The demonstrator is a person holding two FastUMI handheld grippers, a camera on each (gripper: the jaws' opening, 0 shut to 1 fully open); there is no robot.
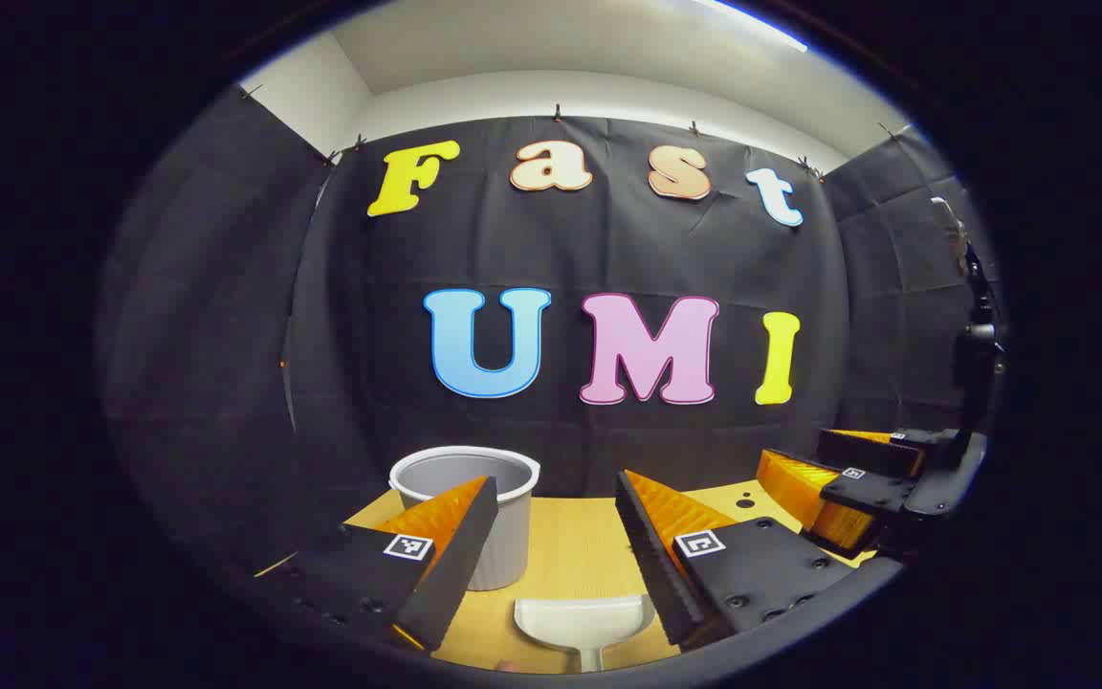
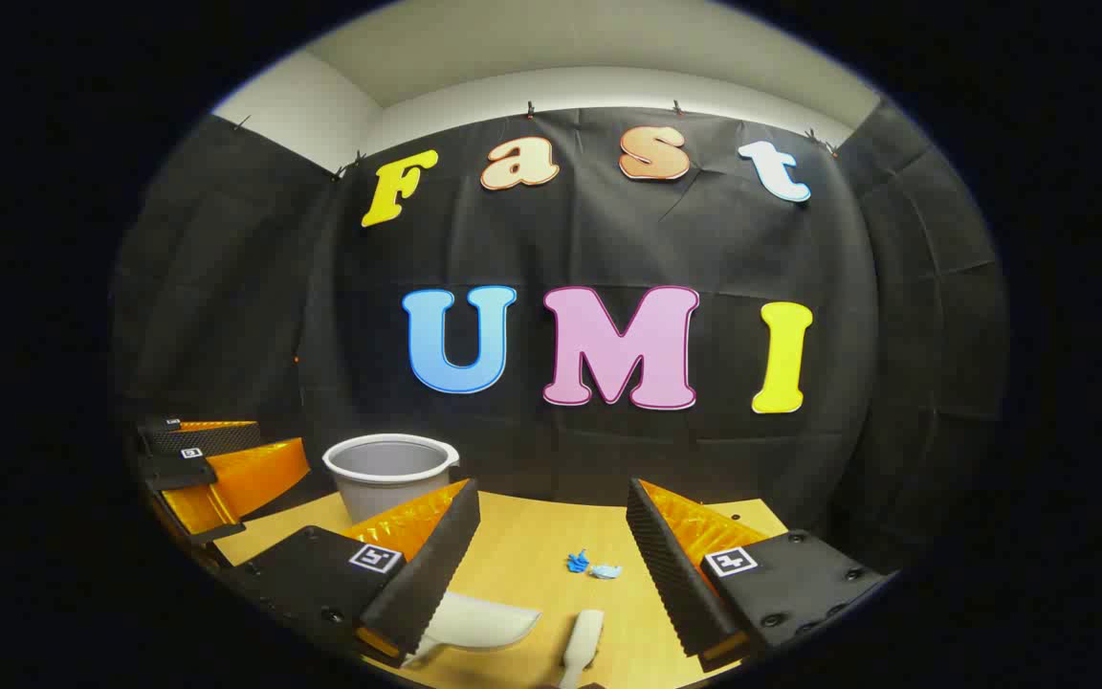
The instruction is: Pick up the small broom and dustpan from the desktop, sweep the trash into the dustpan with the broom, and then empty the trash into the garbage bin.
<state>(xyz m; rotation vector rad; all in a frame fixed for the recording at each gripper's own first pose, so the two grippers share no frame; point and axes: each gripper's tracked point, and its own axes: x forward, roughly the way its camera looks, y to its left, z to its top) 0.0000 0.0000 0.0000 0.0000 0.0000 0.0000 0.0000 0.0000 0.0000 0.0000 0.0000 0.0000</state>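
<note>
Both grippers hover above the wooden surface (image 2: 532, 545), fingers spread wide, nothing held. In the left gripper view, the left gripper (image 1: 556, 536) points at the booth wall; the white dustpan (image 1: 582, 620) lies flat on the surface near its fingers, roughly between them, handle toward the camera. The grey garbage bin (image 1: 484, 498) stands upright at far left of the surface, partly behind the left finger. The right gripper (image 1: 862, 483) shows off to the right, also open. In the right gripper view, the right gripper (image 2: 551, 555) is above the surface; the dustpan (image 2: 484, 622) lies near-left, partly under its left finger, and the small broom (image 2: 582, 643) handle lies just right of it. Blue trash (image 2: 593, 566) scraps sit mid-surface between the fingers, farther off. The bin (image 2: 388, 474) stands far left, the left gripper (image 2: 216, 469) beside it.
</note>
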